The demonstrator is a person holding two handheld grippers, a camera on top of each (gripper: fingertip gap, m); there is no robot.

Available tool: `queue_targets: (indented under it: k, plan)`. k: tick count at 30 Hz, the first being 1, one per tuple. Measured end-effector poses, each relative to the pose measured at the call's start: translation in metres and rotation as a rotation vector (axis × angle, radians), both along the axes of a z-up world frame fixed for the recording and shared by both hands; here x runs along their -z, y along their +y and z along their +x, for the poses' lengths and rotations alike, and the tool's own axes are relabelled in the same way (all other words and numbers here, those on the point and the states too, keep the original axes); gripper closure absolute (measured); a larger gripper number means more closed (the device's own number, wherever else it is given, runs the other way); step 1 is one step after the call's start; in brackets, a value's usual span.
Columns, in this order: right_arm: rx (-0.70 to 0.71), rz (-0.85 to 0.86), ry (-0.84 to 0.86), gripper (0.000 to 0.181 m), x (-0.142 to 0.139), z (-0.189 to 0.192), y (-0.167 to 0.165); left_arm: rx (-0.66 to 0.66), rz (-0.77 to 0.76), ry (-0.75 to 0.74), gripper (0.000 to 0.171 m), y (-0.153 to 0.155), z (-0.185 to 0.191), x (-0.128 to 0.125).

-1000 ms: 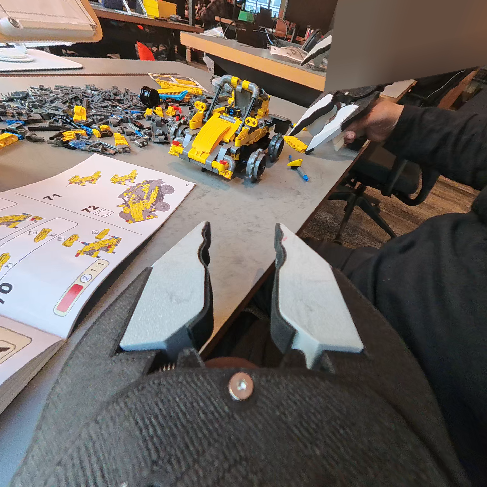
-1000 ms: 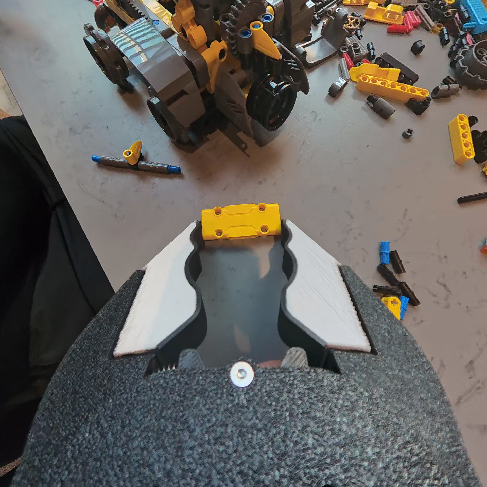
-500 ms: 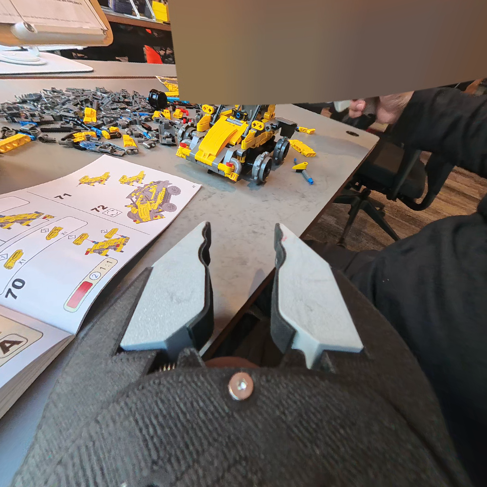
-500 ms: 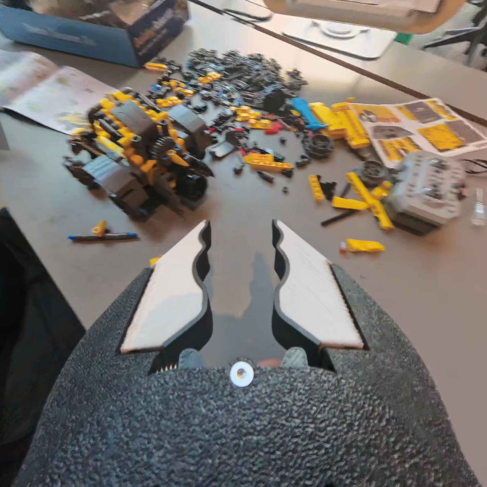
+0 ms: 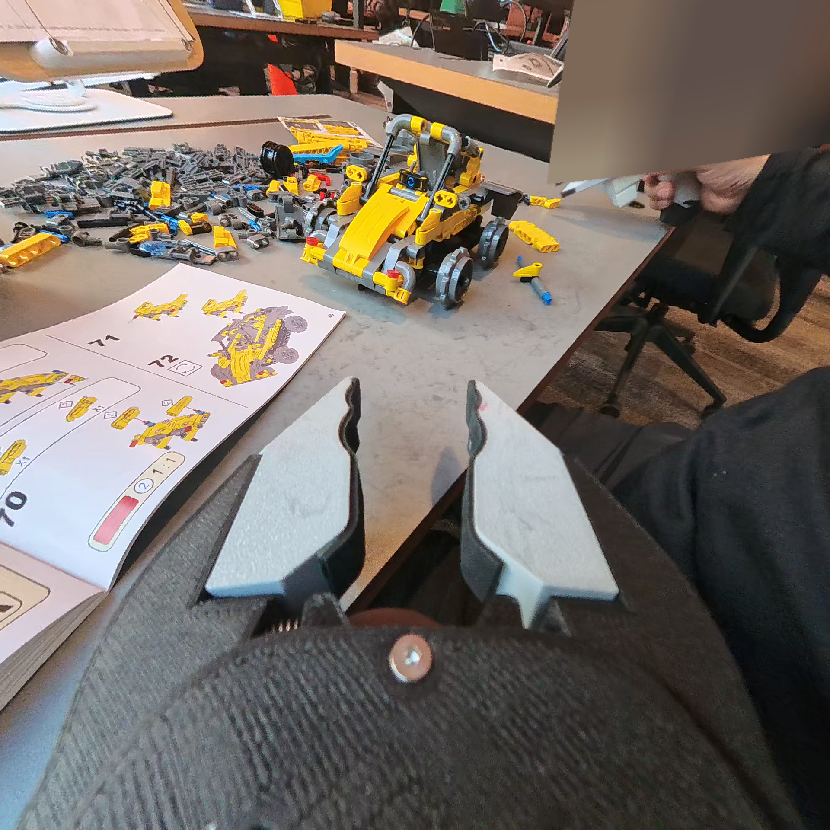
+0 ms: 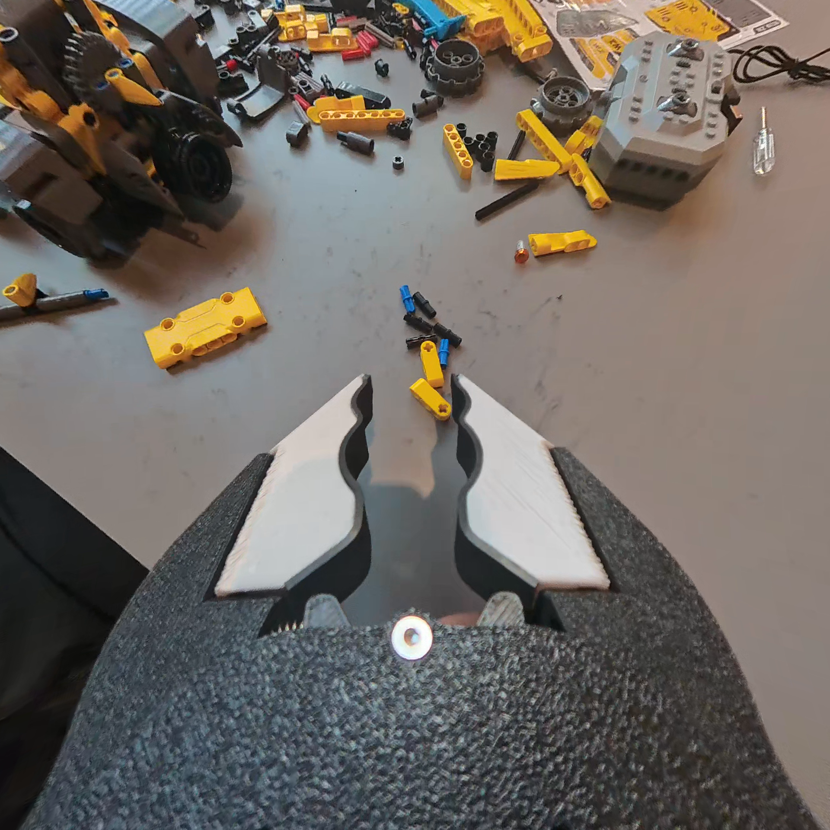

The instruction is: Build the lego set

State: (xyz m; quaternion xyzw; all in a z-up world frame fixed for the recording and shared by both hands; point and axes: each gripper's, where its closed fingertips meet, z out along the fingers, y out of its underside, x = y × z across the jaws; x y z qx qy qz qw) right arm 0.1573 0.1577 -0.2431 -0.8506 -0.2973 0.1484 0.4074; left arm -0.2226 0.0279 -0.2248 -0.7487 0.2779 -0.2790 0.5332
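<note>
Right wrist view: the right gripper [image 6: 411, 381] hovers, jaws open and empty, over small yellow pieces [image 6: 431, 379] on the worktop [image 6: 651, 404]. Left gripper [image 5: 412, 390], jaws also open, sits near the booklet [image 5: 148, 395]; the toy vehicle [image 5: 399, 215] stands farther back.

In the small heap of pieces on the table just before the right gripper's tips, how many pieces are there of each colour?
Blue pins: 2
Black pins: 4
Yellow pieces: 2
Total: 8
</note>
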Motion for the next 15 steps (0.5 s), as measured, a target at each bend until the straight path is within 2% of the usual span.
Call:
queue_targets:
  k: [5,15]
  plan:
    - [0.015,0.002,-0.016,0.146,0.002,0.003,0.01,-0.002,0.008,0.01,0.128,-0.001,-0.002,0.0]
    - [0.052,0.011,-0.094,0.162,0.003,0.001,0.031,-0.017,0.0,-0.011,0.128,0.002,-0.014,-0.001]
